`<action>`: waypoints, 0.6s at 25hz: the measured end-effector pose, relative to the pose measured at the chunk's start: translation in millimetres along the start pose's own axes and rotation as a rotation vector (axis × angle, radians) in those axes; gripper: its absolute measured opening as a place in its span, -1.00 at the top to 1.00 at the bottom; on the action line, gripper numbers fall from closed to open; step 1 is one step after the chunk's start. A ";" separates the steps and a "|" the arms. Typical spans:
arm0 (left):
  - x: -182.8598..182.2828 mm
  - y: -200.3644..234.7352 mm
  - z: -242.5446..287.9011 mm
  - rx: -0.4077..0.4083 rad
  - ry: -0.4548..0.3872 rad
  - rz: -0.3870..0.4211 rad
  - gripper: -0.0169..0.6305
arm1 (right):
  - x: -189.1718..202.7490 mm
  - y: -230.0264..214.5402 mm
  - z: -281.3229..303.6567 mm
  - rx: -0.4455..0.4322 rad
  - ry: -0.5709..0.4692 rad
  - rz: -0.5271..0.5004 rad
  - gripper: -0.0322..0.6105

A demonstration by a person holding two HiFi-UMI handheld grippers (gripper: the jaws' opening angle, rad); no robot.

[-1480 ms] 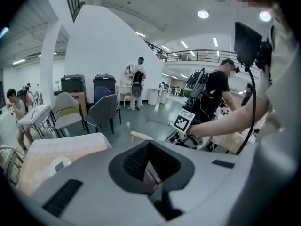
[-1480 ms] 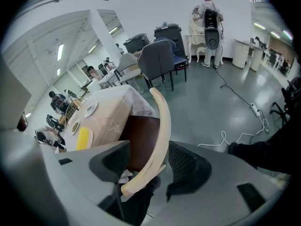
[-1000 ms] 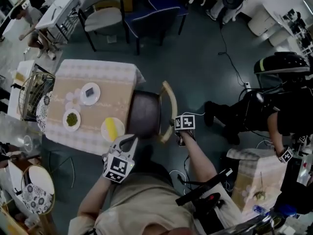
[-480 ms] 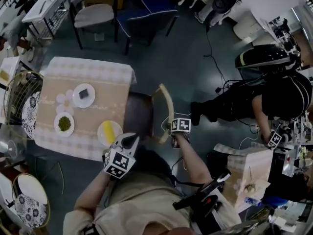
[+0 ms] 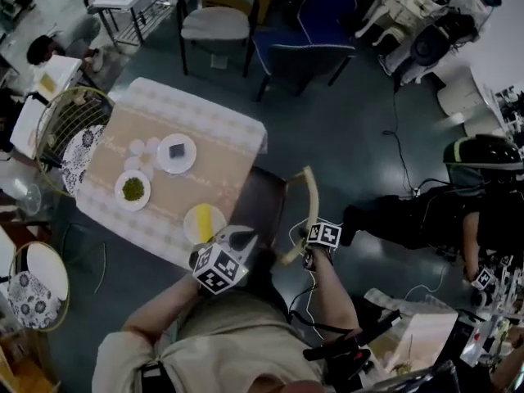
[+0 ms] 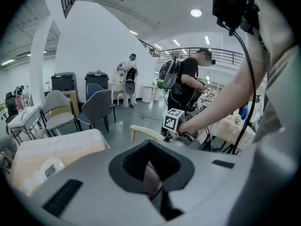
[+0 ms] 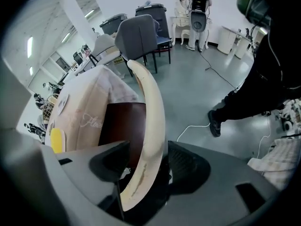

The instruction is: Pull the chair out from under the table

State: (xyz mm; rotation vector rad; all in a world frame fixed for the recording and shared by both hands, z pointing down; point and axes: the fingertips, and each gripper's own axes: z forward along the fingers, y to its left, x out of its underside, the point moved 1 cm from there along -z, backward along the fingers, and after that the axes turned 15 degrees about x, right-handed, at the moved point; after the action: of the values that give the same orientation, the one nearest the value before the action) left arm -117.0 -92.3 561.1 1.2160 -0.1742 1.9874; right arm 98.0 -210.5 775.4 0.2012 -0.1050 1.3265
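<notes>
Dark floor [image 5: 344,113] runs all round a small table [image 5: 221,121] covered with a pale cloth, in a busy workroom with other chairs and people further off. Three plates sit on the table, and the yellow plate [image 5: 205,222] lies close to the edge nearest the chair [image 5: 262,199]. The chair has a dark seat whose front sits at the cloth's edge, seemingly partly tucked under, so I judge the pull as barely begun

The right gripper [image 7: 143,173] has its jaws pinching the chair's pale curved back rail [image 7: 150,121] near one end. The left gripper [image 5: 236,237] hovers over the near corner of the seat, just beside the yellow plate, its jaws slightly spread with nothing between them; only a strip of the brown seat shows through the gap

Several things could go wrong from here:
- The grip is at one end of a smooth, curved rail, so a hard tug may let the rail slide out of the jaws
- Pulling from one side may swing the chair instead of drawing it straight, and a leg could catch the hanging cloth and drag the plates, the yellow one first
- A white cable [image 7: 190,127] lies on the floor behind the chair and could snag a leg
- A person in black [image 5: 426,219] is low to the floor on that side, near the chair's likely path
- The left gripper could knock the yellow plate if it drifts
</notes>
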 end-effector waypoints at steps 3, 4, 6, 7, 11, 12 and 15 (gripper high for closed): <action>-0.9 -8.6 15.7 -0.001 0.009 -0.008 0.93 | 4.4 -13.0 13.1 -0.016 0.010 0.021 0.13; -0.9 -10.1 18.5 -0.011 0.014 -0.012 0.93 | 4.6 -13.5 17.9 -0.024 0.015 0.022 0.13; 0.3 -7.6 20.7 -0.046 0.025 -0.031 0.93 | -0.6 -7.8 29.1 -0.048 0.020 0.013 0.13; 1.2 -5.3 21.2 -0.064 0.029 -0.042 0.93 | -3.9 -4.5 34.7 -0.061 0.020 0.009 0.13; 11.7 0.3 19.8 -0.116 0.039 -0.084 0.93 | -6.4 8.0 54.5 -0.102 0.027 -0.002 0.13; 14.3 1.1 19.3 -0.124 0.041 -0.094 0.93 | -6.4 9.7 58.0 -0.107 0.032 -0.005 0.13; 20.2 2.0 16.4 -0.141 0.050 -0.115 0.93 | -6.4 13.4 65.6 -0.110 0.043 -0.021 0.13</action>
State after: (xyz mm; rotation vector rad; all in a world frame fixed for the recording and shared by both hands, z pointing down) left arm -111.6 -90.5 586.7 1.0621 -0.2101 1.8713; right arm 86.0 -227.1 839.4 0.0802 -0.1387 1.2998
